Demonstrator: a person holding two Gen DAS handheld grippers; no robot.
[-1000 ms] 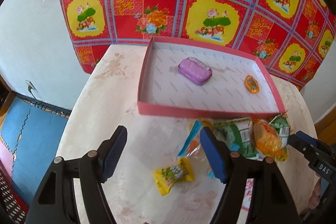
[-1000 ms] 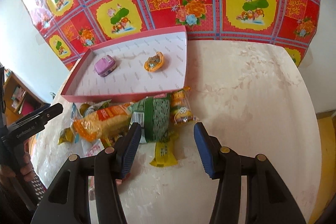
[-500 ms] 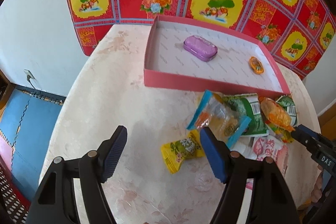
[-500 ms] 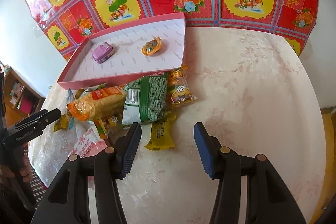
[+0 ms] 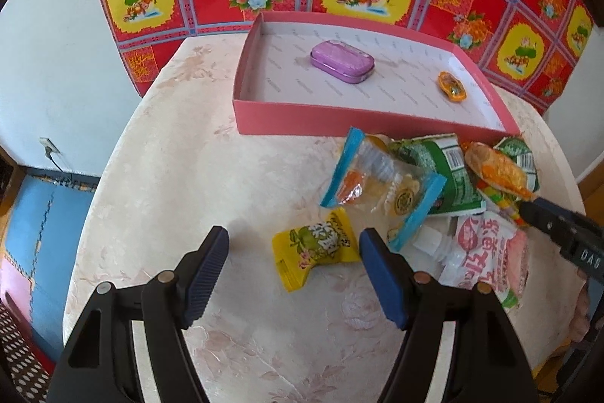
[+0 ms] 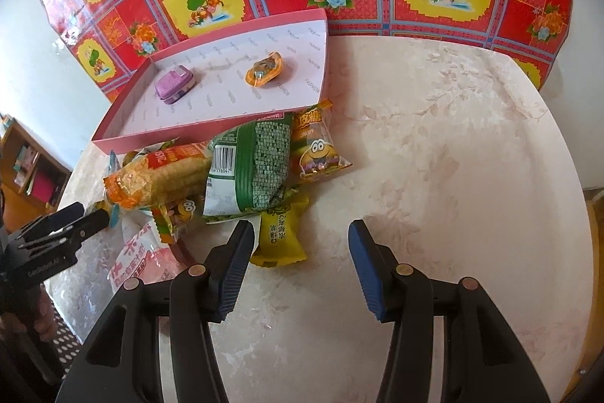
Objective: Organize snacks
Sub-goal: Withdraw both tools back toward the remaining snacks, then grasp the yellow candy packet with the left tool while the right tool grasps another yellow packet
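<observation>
A: What is biggest here?

B: The desk [image 5: 188,176], round and pale with a faint flower pattern. At its far edge sits the pink tray [image 5: 339,118], a shallow box with a white floor.

A: And inside it?

B: A purple tin [image 5: 341,61] toward the left end and a small orange candy [image 5: 451,89] toward the right, well apart.

A: The rest of the snacks?

B: Heaped on the desk just in front of the tray's near wall: a green packet [image 6: 251,169], an orange corn-puff bag [image 6: 158,176] lying across it, a clear blue-edged pouch [image 5: 381,187], a pink-and-white bag [image 5: 487,255] (partly hidden), and a small cartoon-face bag [image 6: 319,146] touching the tray.

A: The two hand-held grippers?

B: The left hand-held gripper [image 5: 294,257] is spread wide, empty, with a yellow candy [image 5: 315,248] lying on the desk between its fingers. The right hand-held gripper [image 6: 300,252] is spread too, holding nothing; a yellow wrapped snack [image 6: 279,235] lies just beside its left finger [image 6: 236,269].
</observation>
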